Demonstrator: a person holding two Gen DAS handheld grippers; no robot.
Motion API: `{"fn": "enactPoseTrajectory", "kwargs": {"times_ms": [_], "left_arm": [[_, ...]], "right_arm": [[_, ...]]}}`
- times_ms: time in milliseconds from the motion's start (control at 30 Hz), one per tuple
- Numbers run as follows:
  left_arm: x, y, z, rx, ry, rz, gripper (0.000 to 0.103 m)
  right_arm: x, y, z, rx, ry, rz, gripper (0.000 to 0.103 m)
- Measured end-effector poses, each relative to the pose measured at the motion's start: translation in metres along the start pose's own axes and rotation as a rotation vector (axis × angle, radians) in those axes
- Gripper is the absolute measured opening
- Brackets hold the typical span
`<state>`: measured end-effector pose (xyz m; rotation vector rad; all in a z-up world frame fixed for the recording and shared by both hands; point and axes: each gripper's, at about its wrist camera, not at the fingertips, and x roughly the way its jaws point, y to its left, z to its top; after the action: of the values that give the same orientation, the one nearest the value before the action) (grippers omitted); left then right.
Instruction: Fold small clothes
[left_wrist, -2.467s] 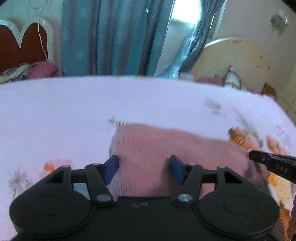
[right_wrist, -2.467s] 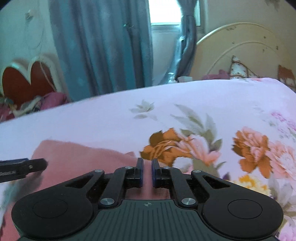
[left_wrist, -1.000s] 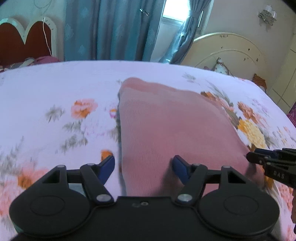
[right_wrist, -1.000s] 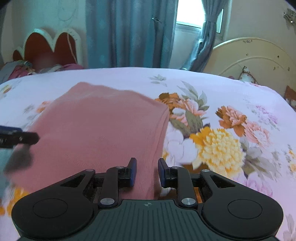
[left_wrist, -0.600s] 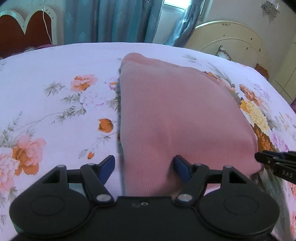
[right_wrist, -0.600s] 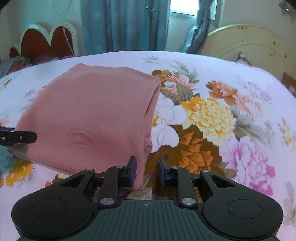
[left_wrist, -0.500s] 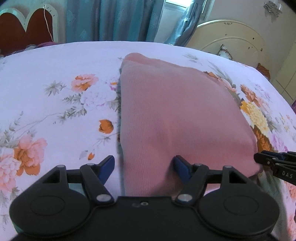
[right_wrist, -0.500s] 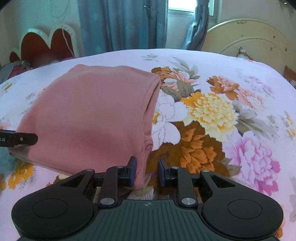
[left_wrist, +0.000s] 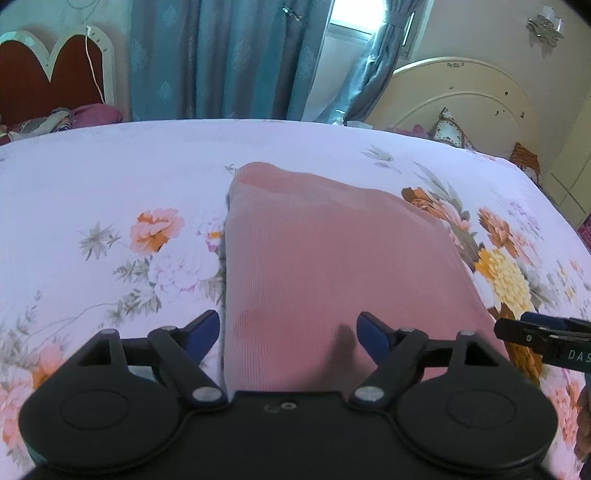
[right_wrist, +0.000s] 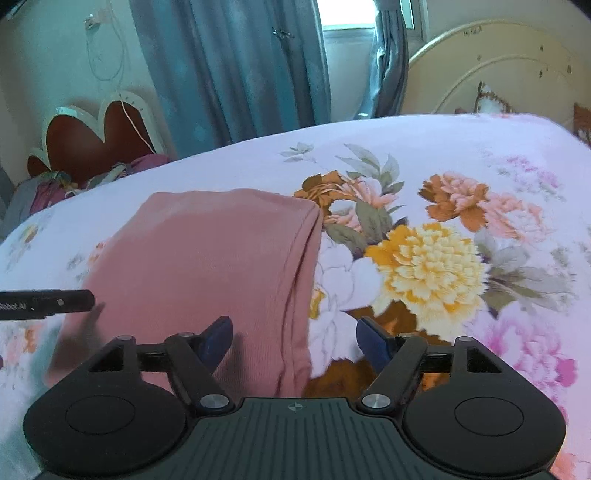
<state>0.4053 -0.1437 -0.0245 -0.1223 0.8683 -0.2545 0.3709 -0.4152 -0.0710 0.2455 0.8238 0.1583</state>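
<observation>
A folded pink knit garment (left_wrist: 332, 266) lies flat on the flowered bedsheet (left_wrist: 110, 192). My left gripper (left_wrist: 286, 332) hovers over the garment's near left corner, jaws opening wide, pads apart from the cloth. In the right wrist view the same pink garment (right_wrist: 207, 266) shows its folded right edge running between the blue fingers. My right gripper (right_wrist: 293, 336) is opening there and its pads no longer press the cloth. Each gripper's black tip pokes into the other's view at the side.
The bed stretches away under a flowered sheet (right_wrist: 443, 258). Blue curtains (left_wrist: 229, 59) and a window stand behind it. A cream headboard (left_wrist: 465, 96) with pillows is at the right, a red heart-shaped headboard (left_wrist: 48, 77) with bundled cloth at the left.
My right gripper let go of the garment's right edge and spread wide. The left jaws widened a little. Both grippers drew back slightly from the garment, which now lies still.
</observation>
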Motion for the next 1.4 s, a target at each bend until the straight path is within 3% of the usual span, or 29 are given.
{"fn": "enactPoseTrajectory", "kwargs": {"times_ms": [300,533,600,667,767,833,933,1200,1400], "left_arm": [[0.039,0.01,0.006,-0.041,0.053,-0.033,0.083],[0.057,0.022,0.002,-0.117,0.071,-0.139,0.081],[0.057,0.023,0.002,-0.125,0.066,-0.156,0.077],[0.055,0.025,0.002,-0.146,0.057,-0.165,0.067],[0.049,0.026,0.005,-0.156,0.042,-0.168,0.049],[0.043,0.023,0.008,-0.14,0.028,-0.16,0.038],[0.034,0.018,0.013,-0.12,0.004,-0.153,0.033],[0.003,0.009,0.024,-0.088,-0.057,-0.178,0.03],[-0.031,0.03,0.025,-0.082,-0.095,-0.175,0.03]], "right_arm": [[0.047,-0.01,0.012,0.09,0.06,0.049,0.073],[0.067,-0.007,0.011,0.104,0.039,0.091,0.073],[0.07,-0.004,0.012,0.113,0.037,0.105,0.049],[0.072,-0.003,0.013,0.121,0.04,0.114,0.043],[0.072,-0.007,0.015,0.157,0.055,0.153,0.024],[0.07,-0.003,0.017,0.159,0.047,0.152,0.023],[0.061,-0.001,0.02,0.182,0.023,0.172,0.022],[0.031,0.026,0.037,0.186,-0.041,0.245,0.022],[0.016,0.066,0.041,0.175,-0.064,0.285,0.022]]}}
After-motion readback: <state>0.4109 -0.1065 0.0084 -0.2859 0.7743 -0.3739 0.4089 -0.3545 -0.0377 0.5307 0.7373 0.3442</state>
